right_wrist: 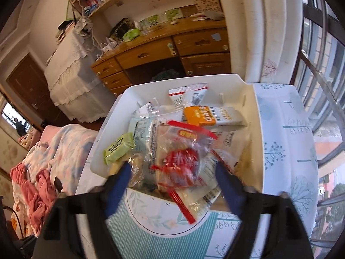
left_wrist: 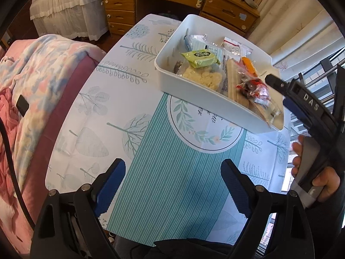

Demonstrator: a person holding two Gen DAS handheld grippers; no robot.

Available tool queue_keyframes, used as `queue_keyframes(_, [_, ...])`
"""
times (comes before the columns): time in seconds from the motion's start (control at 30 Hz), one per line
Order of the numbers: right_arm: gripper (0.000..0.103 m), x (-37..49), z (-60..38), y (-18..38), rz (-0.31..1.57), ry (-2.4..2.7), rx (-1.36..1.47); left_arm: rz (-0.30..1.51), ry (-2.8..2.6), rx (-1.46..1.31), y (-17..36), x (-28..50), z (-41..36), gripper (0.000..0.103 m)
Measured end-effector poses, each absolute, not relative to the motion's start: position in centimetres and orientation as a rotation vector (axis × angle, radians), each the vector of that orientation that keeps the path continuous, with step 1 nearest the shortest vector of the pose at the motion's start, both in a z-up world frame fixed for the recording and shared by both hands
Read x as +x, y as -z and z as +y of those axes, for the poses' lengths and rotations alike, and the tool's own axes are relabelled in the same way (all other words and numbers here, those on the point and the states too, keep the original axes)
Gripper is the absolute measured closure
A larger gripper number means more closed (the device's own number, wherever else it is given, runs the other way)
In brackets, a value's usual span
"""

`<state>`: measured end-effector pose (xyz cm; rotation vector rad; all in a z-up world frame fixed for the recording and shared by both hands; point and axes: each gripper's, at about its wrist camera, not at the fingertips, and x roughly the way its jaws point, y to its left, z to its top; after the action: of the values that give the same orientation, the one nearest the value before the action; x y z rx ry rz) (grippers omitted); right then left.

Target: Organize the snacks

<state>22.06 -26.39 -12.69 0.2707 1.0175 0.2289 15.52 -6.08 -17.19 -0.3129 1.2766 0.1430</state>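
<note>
A white bin stands on the patterned tablecloth, full of snack packets. Among them are a green packet, pale crackers and a clear bag with red sweets. My left gripper hangs open over bare cloth in front of the bin, nothing between its blue pads. In the right wrist view my right gripper is open over the near edge of the bin. The red-sweet bag lies between its fingers, untouched by them. Beside it are the green packet and an orange oats pack.
A bed with a floral blanket runs along the table's left side. A wooden desk with drawers stands behind the table. Windows line the right. A hand holds the right gripper's handle.
</note>
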Motion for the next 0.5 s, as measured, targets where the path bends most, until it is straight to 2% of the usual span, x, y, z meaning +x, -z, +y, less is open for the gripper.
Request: queue_keyframes(0.5, [0.006, 15.0, -22.0, 12.8, 1.137, -0.081, 0.295, 1.135, 0.062, -0.209, 13.0, 14.3, -2.5, 0.014])
